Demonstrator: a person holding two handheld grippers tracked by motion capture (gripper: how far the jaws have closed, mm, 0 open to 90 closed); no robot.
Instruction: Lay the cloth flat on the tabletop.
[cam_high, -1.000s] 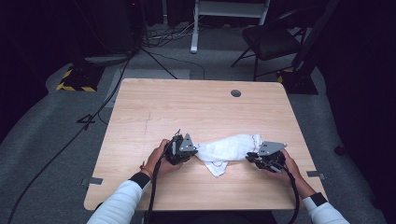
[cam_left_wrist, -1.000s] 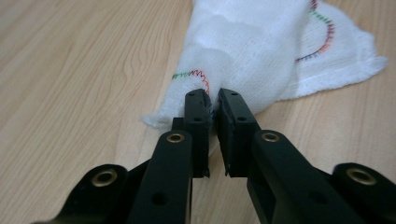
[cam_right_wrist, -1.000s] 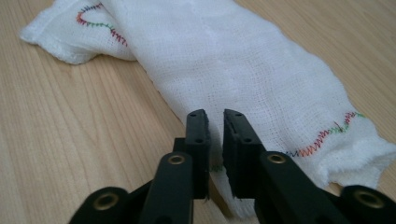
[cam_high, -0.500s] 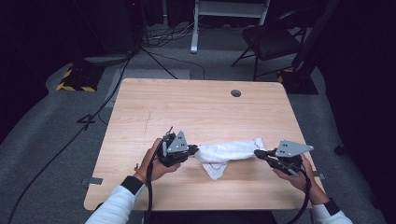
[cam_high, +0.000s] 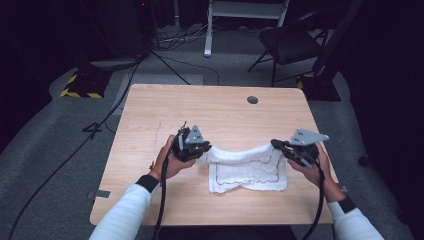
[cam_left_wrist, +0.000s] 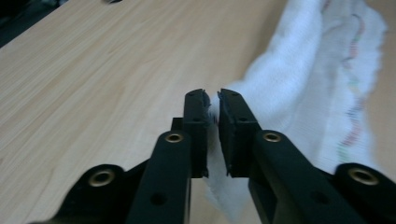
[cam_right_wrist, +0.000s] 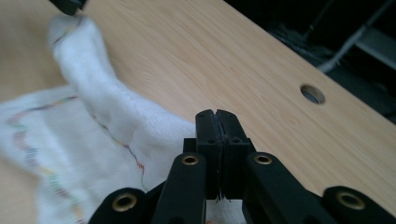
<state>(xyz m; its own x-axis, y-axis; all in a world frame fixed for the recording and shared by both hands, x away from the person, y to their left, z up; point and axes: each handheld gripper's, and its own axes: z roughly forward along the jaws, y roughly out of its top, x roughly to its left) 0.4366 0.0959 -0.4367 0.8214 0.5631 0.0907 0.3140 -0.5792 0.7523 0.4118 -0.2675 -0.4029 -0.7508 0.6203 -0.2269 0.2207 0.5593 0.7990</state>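
A white cloth (cam_high: 248, 169) with a wavy coloured stitched border hangs stretched between my two grippers above the wooden table (cam_high: 210, 115), its lower edge resting on the tabletop. My left gripper (cam_high: 202, 148) is shut on the cloth's left corner; in the left gripper view the cloth (cam_left_wrist: 308, 79) is pinched between the jaws of the left gripper (cam_left_wrist: 212, 100). My right gripper (cam_high: 276, 145) is shut on the right corner. Its jaws press tight together in the right gripper view, where the right gripper (cam_right_wrist: 215, 116) grips the cloth (cam_right_wrist: 93, 140) as it trails off to the left.
A round cable hole (cam_high: 252, 100) sits near the table's far edge. Beyond the table stand a dark chair (cam_high: 295, 45), a white stand (cam_high: 240, 15) and floor cables (cam_high: 170, 60). A yellow-black striped block (cam_high: 80, 87) lies on the floor at left.
Both grippers have drawn apart, the right one moving farther right, so the bunched cloth has spread into a wide sheet between them.
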